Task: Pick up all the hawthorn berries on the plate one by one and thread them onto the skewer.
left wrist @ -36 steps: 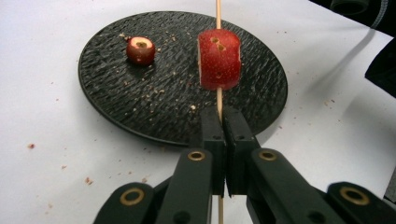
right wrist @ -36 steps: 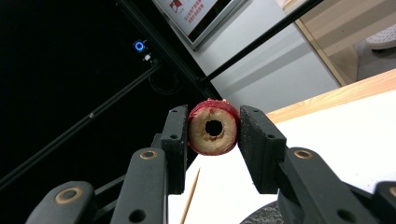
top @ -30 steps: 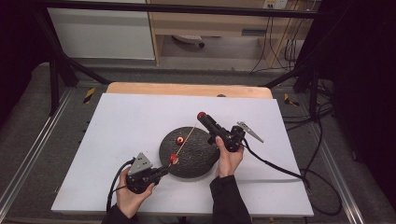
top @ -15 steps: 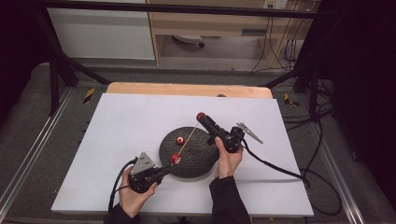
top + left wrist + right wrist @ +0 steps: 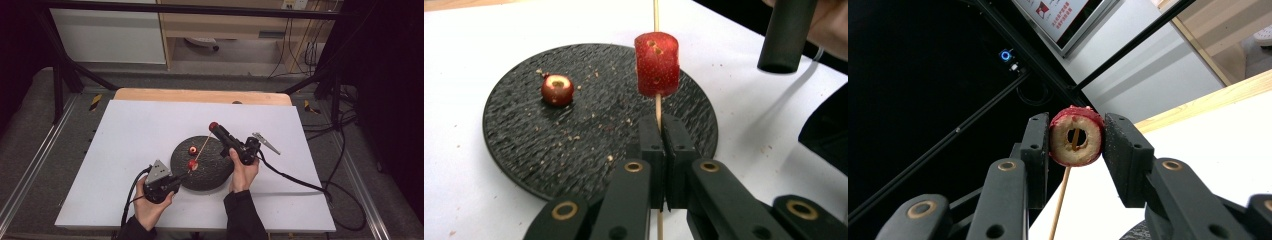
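biggest worry here is the skewer (image 5: pixel 656 107) snapping or bowing. it's a thin wooden stick pinched at both ends of the job, and if the two hands drift out of line while that fruit gets pushed along, the stick takes a sideways load it probably won't like. second risk: the cored fruit ring (image 5: pixel 1076 135) could split, since it's hollow and being squeezed from both sides. third, the red fruit piece (image 5: pixel 657 64) already threaded on could slide or spin if the stick tilts much.

left hand-held gripper (image 5: pixel 663 150): jaws pressed together on the lower part of the skewer, just below that threaded piece, over the near part of the black slate plate (image 5: pixel 524 145). in the high view it sits at the plate's near-left rim (image 5: pixel 176 182).

right hand-held gripper (image 5: pixel 1075 145): clamped on the fruit ring, pads touching its sides, with the skewer tip sitting in the ring's hole. it's held up above the far side of the plate (image 5: pixel 214 126).

one more small red fruit (image 5: pixel 557 89) lies loose on the plate among crumbs, well apart from the skewer. everything's on the white counter (image 5: pixel 130 125).
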A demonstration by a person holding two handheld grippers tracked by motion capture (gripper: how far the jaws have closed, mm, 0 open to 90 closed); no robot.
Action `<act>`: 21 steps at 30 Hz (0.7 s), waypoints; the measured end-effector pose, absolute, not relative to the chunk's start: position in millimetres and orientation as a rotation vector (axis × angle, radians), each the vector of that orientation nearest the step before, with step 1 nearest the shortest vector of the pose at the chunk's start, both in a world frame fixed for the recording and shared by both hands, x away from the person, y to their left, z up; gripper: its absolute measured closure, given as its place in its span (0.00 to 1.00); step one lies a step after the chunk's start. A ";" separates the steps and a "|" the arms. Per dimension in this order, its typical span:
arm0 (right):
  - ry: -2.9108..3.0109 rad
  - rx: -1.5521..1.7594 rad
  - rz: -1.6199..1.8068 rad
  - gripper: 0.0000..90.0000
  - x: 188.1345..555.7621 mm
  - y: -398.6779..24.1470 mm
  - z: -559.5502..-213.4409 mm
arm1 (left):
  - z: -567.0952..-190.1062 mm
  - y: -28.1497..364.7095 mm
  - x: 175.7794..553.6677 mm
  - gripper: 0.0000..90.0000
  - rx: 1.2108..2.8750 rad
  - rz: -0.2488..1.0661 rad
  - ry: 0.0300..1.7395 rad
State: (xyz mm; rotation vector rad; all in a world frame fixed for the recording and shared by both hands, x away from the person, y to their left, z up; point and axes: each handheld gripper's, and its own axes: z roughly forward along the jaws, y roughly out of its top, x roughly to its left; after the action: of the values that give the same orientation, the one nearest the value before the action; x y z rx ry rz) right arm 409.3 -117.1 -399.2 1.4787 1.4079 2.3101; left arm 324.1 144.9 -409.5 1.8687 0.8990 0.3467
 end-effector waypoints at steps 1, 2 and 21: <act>1.409 1.477 2.308 0.71 408.8 -117.0 -399.6 | -408.8 144.0 324.8 0.98 1.868 0.346 0.900; 1.412 1.475 2.309 0.71 408.5 -116.8 -399.8 | -408.1 143.2 325.7 0.98 1.865 0.346 0.903; 1.529 1.442 2.276 0.71 399.3 -114.8 -403.7 | -398.4 131.0 345.0 0.98 1.838 0.323 0.894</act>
State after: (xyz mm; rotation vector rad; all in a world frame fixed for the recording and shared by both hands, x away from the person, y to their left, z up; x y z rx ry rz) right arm 399.3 -114.8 -403.7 1.4417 1.5287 2.2762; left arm 345.0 131.0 -398.4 1.8380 0.8940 0.3232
